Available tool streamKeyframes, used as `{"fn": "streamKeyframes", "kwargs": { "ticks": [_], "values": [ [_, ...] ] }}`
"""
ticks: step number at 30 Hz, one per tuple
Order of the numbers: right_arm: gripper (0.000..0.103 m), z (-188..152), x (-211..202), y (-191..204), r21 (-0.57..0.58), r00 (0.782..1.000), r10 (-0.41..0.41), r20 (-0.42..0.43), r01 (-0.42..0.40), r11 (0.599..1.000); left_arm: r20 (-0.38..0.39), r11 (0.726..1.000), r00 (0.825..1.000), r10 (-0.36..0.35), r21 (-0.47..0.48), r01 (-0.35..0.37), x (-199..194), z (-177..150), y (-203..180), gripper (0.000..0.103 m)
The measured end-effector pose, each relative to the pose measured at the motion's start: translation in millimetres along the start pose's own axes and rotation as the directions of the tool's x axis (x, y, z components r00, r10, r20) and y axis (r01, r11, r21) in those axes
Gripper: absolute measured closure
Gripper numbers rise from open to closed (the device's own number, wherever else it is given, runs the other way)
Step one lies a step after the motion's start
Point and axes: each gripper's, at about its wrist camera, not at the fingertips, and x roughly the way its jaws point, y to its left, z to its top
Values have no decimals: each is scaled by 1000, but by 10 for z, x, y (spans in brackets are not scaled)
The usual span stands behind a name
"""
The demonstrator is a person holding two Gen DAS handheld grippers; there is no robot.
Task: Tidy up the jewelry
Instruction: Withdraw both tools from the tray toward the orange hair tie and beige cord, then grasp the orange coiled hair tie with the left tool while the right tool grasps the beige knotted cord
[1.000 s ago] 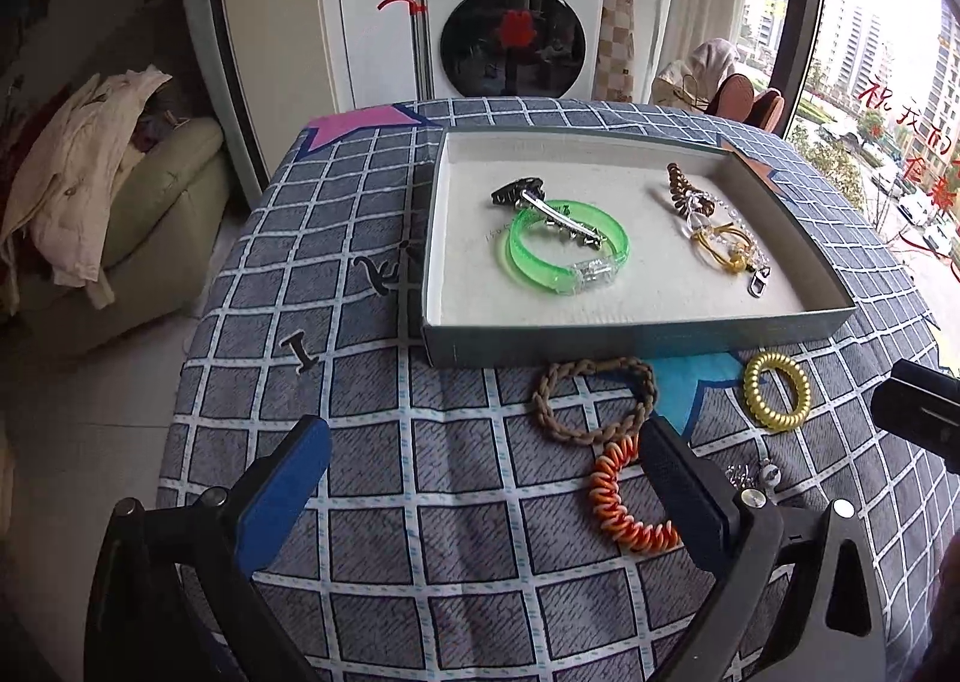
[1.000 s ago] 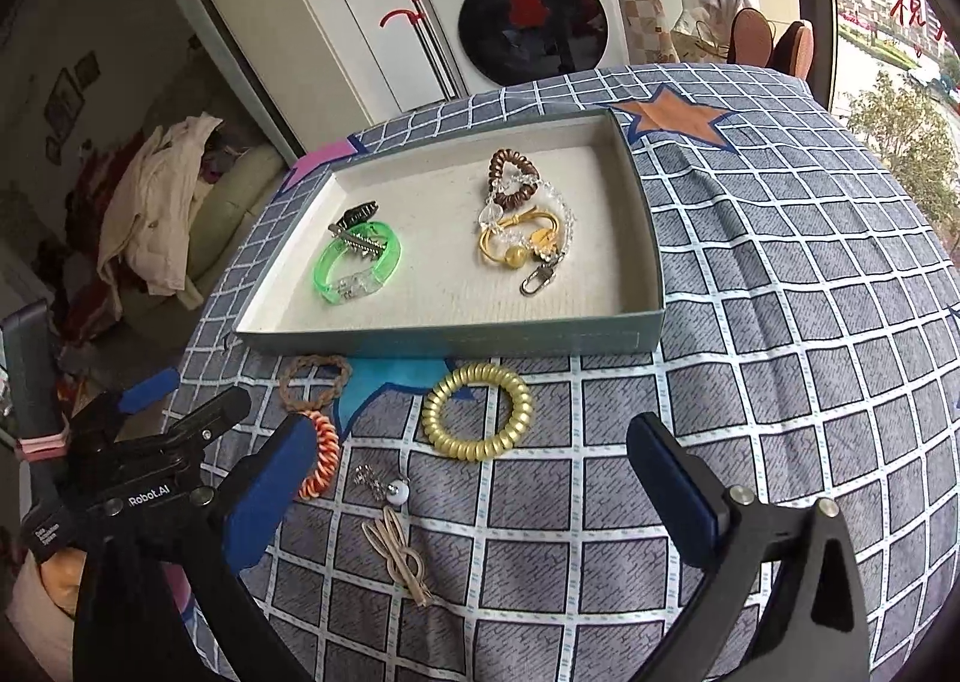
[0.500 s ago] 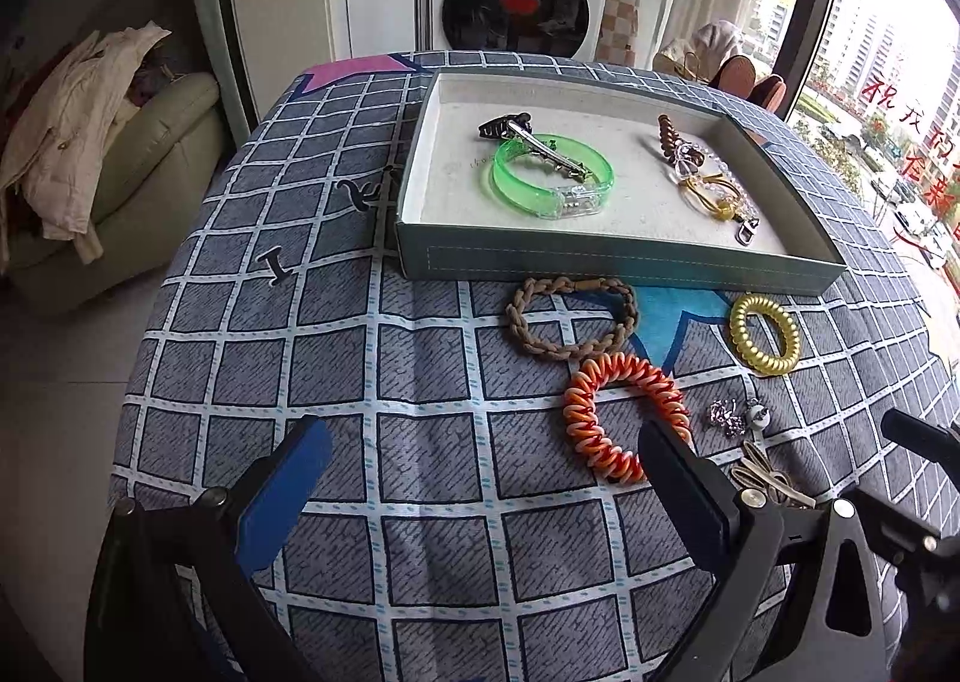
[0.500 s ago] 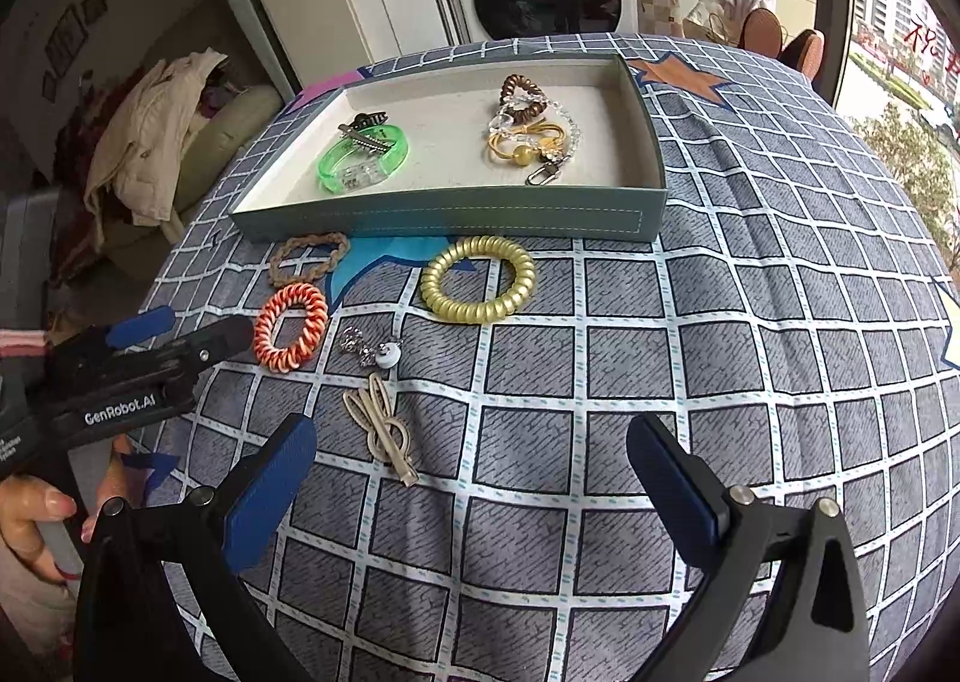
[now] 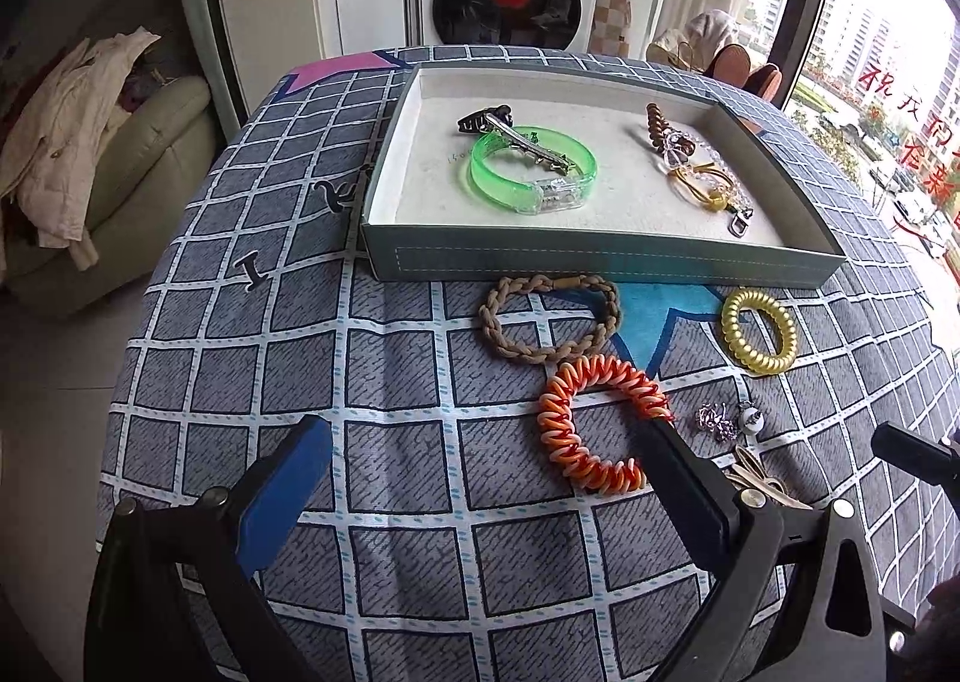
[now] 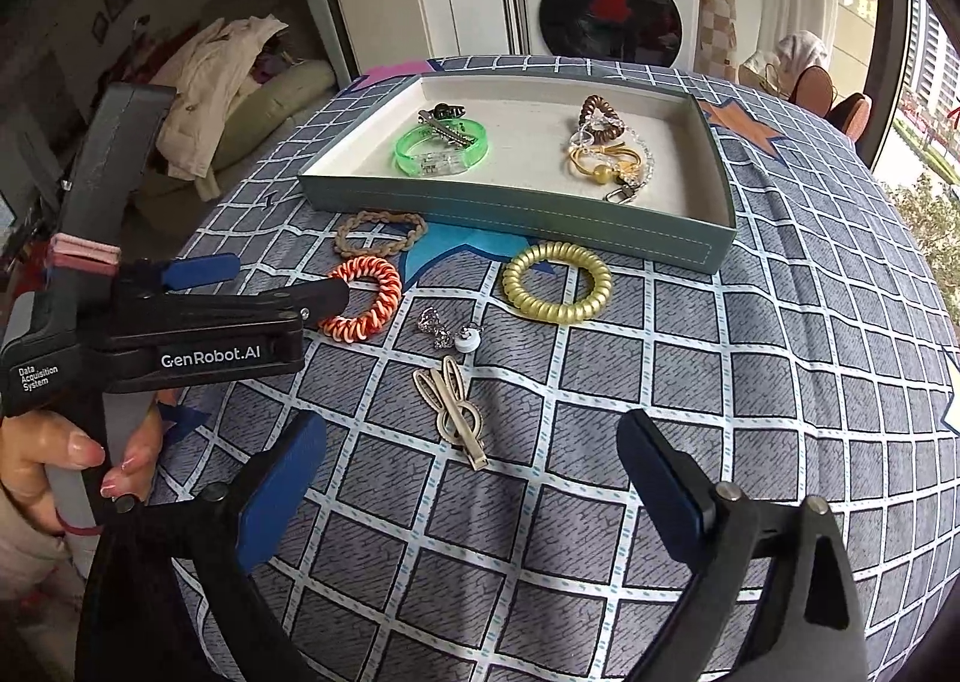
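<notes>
On the checked bench (image 6: 780, 382), a beige rabbit-ear hair clip (image 6: 456, 412) lies flat, long axis running from near-right to far-left, ears pointing away toward the tray (image 6: 600, 232). The right tongs (image 6: 471, 478) gape wide around it, empty. The left tongs (image 5: 480, 478), marked "GenRobot.AI" and "Data Acquisition System", are open beside the orange coil bracelet (image 5: 594, 424).

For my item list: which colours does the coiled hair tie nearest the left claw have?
The coiled hair tie is orange and white with darker red between coils, shown best in the left wrist view.
</notes>
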Motion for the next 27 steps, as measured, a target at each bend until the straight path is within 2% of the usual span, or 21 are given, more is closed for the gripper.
{"fn": "streamKeyframes", "kwargs": {
  "ticks": [1,3,6,10,17,18,21,25,27],
  "values": [
    [28,-2,16,10,-6,1000,3,-5,-3,1000,-2,1000,1000,1,5,-1,6,6,-9,0],
    [37,-9,52,25,-14,1000,13,-18,-13,1000,-3,1000,1000,-4,11,4,14,12,-32,0],
    [46,-24,105,57,-32,999,22,-29,-22,999,-2,1000,1000,-11,17,11,20,19,-66,0],
    [53,-52,197,59,-42,999,9,-48,-11,999,-6,1000,1000,-11,23,12,53,25,-107,0],
    [58,-69,240,76,-76,999,-29,-46,25,997,-4,1000,1000,-15,22,15,74,26,-127,0],
    [58,-73,245,106,-96,998,-44,-46,39,995,-11,1000,1000,-17,24,17,80,19,-127,5],
    [58,-86,250,172,-143,996,-77,-40,71,987,-23,998,1000,11,59,-9,131,-8,-173,7],
    [59,-83,250,146,-134,997,-69,-42,63,989,-20,997,1000,-4,76,6,118,-27,-207,11],
    [59,-85,251,153,-136,996,-71,-46,64,989,-16,996,1000,-14,93,16,108,-35,-238,19]
  ]
}}
